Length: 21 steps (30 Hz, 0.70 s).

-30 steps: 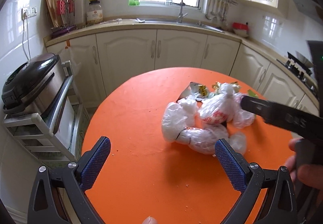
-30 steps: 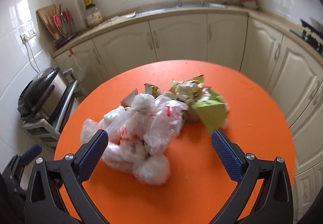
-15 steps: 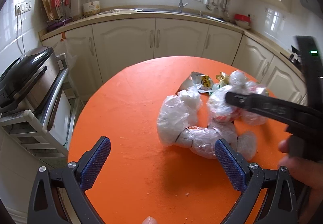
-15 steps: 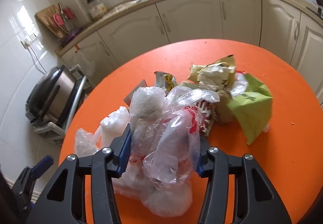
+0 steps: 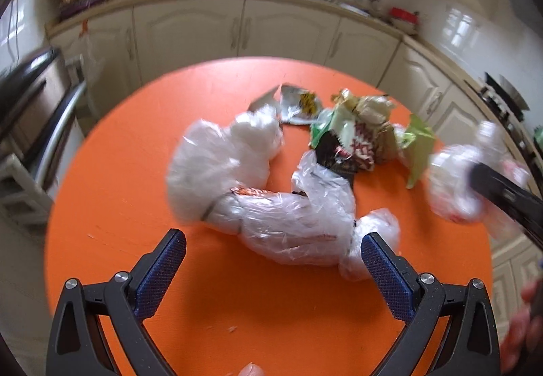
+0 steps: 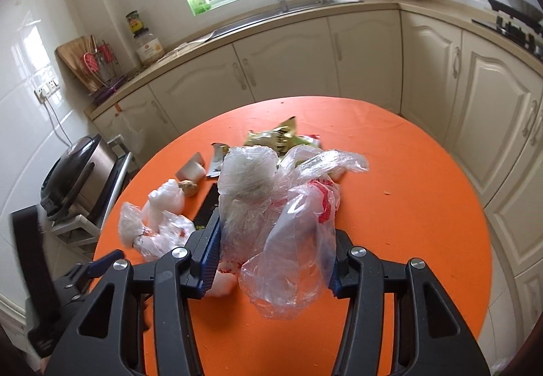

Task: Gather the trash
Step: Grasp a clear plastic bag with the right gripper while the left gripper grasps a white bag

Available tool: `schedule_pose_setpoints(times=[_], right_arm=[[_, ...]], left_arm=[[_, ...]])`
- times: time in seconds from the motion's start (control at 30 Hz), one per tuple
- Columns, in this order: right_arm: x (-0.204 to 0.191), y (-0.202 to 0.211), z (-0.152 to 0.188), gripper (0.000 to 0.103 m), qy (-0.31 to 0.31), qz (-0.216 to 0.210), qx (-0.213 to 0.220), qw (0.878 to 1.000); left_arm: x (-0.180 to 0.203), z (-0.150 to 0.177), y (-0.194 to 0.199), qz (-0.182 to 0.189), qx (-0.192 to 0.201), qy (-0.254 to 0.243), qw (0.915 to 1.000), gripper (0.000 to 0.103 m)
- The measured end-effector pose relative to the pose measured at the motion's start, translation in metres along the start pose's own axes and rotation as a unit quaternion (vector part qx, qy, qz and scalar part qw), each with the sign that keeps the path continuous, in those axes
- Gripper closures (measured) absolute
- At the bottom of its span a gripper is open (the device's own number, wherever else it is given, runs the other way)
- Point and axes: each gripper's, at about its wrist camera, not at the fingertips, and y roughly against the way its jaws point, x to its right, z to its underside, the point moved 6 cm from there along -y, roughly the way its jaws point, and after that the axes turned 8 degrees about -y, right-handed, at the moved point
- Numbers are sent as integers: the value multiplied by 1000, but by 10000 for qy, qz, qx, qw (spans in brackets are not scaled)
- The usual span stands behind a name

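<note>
Trash lies on a round orange table (image 5: 142, 169). My right gripper (image 6: 271, 257) is shut on a bundle of clear plastic bags with red print (image 6: 285, 203) and holds it lifted above the table; it shows blurred at the right of the left wrist view (image 5: 458, 182). My left gripper (image 5: 271, 267) is open and empty, its jaws just in front of more clear plastic bags (image 5: 268, 192) on the table. Behind them lie crumpled wrappers and green paper (image 5: 359, 135).
Left of the table stands a rack with a black appliance (image 6: 74, 172). Cream cabinets (image 6: 281, 67) and a counter with a sink run behind and to the right. A stove (image 6: 516, 26) is at the far right. A white scrap and a small brown lump (image 6: 190, 187) lie on the table.
My right gripper closed on the bundle of plastic bags and lifted it up and to the right, uncovering wrappers beneath. My left gripper moved forward toward the remaining bags, still open.
</note>
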Motion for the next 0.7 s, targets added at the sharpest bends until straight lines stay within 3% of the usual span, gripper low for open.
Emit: schedule_pose_setpoints(times=[0.1,0.13,0.2,0.27,0.47,0.7], right_arm=[[7,7,0,52,-13,-10,35,10000],[9,8,0,52,-20,-18,43,10000],[12,12,0,52,-51,-19,61,10000],[16,14,0,52,-83,-12,80,9999],[19,25,2,52,-155,-37,153,9998],[20,47,5,52,-182,-142,290,9993]], left_arm=[[-3,-15,-21,124,-5,424,9990,8],[-5,-23,-25,282,64,525,9982,26],[-5,-33,-30,341,104,579,9977,34],[-5,-43,-33,447,197,532,9974,50],[-17,-56,-31,568,430,384,9967,67],[-8,-40,-6,552,866,-136,9946,80]])
